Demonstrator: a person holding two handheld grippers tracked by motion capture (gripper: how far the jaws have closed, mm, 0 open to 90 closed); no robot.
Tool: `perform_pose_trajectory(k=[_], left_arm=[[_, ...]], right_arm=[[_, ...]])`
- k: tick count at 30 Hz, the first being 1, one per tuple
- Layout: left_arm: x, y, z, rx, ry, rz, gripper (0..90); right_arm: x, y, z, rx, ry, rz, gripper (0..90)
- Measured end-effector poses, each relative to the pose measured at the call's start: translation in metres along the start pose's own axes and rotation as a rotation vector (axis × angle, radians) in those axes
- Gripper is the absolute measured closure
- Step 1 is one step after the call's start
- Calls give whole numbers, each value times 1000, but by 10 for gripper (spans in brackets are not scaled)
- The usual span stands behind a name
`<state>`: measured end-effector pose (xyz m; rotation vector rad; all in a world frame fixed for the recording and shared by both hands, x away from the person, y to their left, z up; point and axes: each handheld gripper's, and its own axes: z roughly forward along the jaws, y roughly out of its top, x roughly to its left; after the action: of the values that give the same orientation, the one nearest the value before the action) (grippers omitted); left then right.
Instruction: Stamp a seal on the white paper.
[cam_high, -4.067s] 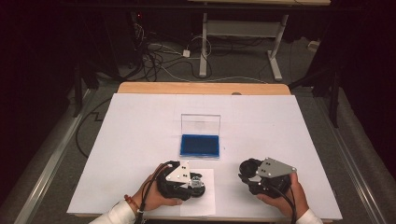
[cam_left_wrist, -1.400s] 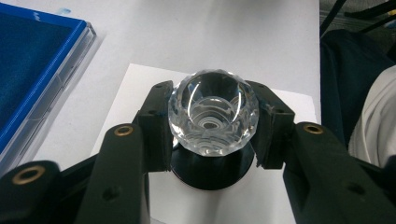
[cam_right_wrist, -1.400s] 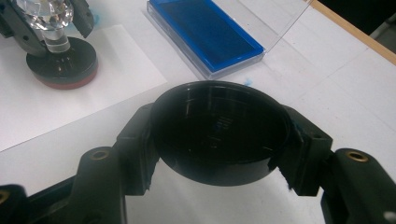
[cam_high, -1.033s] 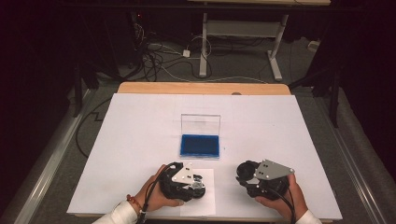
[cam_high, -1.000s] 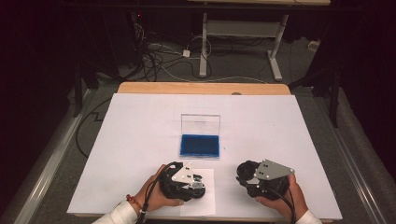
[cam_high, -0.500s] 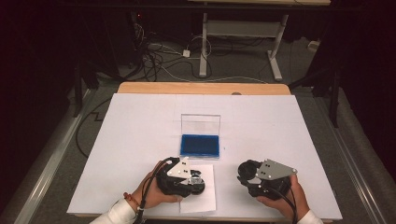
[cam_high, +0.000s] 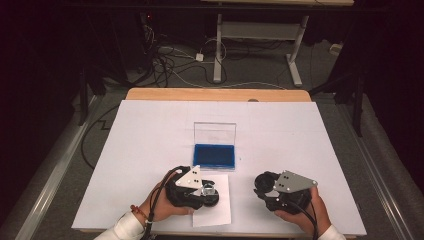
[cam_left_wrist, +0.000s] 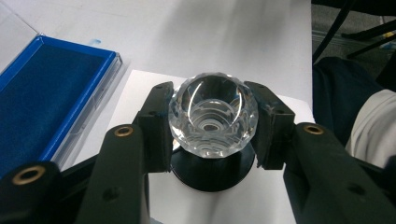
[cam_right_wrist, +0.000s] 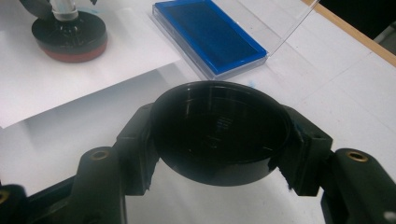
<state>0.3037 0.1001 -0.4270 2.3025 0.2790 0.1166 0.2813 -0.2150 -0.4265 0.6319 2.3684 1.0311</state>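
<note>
Left gripper view says most of it imo: the left tool (cam_left_wrist: 212, 128) is pinching the clear faceted knob (cam_left_wrist: 213, 115) of a round stamp, one jaw pad on each side of the knob, w/ the stamp's black base (cam_left_wrist: 212, 173) sitting on a white paper sheet (cam_left_wrist: 140, 86) on the table (cam_left_wrist: 210, 32). That knob looks like hard acrylic or glass, so stiff but slick, and the facets give the pads only small flat spots to bite. I'd guess it could twist or pop out if squeezed off-centre. Grip low on the knob, near its widest part, seems the safe bet. Prob light overall.

Right tool (cam_right_wrist: 219, 140) is clamped on a black round cap (cam_right_wrist: 219, 133), jaws on opposite sides of the rim. Smooth plastic, thin wall, rigid enough, also slippery-looking.

Open blue ink pad (cam_high: 215, 156) w/ its clear lid up sits just beyond the sheet, between the two hands in the high view. Soft inky surface, so press gently and level.
</note>
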Motion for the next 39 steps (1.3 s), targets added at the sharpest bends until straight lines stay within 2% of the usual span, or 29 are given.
perform_pose_trajectory(k=[7, 8, 10, 18, 24, 28, 32, 35, 37, 39], left_arm=[[0, 4, -6, -14, 1, 8, 539], [0, 5, -7, -22, -10, 7, 539], [-1, 7, -8, -14, 4, 20, 539], [-2, 13, -16, -39, 5, 33, 540], [-1, 11, -8, -10, 14, 38, 540], [0, 14, -11, -41, 10, 32, 540], [-3, 10, 3, 17, 0, 56, 540], [-2, 11, 8, 14, -16, 45, 540], [-3, 9, 13, 36, -7, 57, 540], [-1, 9, 12, 34, -12, 52, 540]], right_arm=[[0, 0, 0, 1, -1, 4, 385], [0, 0, 0, 1, -1, 2, 384], [1, 0, 0, 1, 0, 0, 385], [0, 0, 1, 5, -1, 3, 385], [1, 0, 1, 4, 0, 2, 385], [1, 0, 1, 3, 3, 3, 385], [1, 0, 2, 5, 6, 1, 385], [2, 0, 1, 5, 6, -1, 385], [1, 0, 2, 6, 6, 2, 385], [2, 0, 2, 7, 7, -1, 385]])
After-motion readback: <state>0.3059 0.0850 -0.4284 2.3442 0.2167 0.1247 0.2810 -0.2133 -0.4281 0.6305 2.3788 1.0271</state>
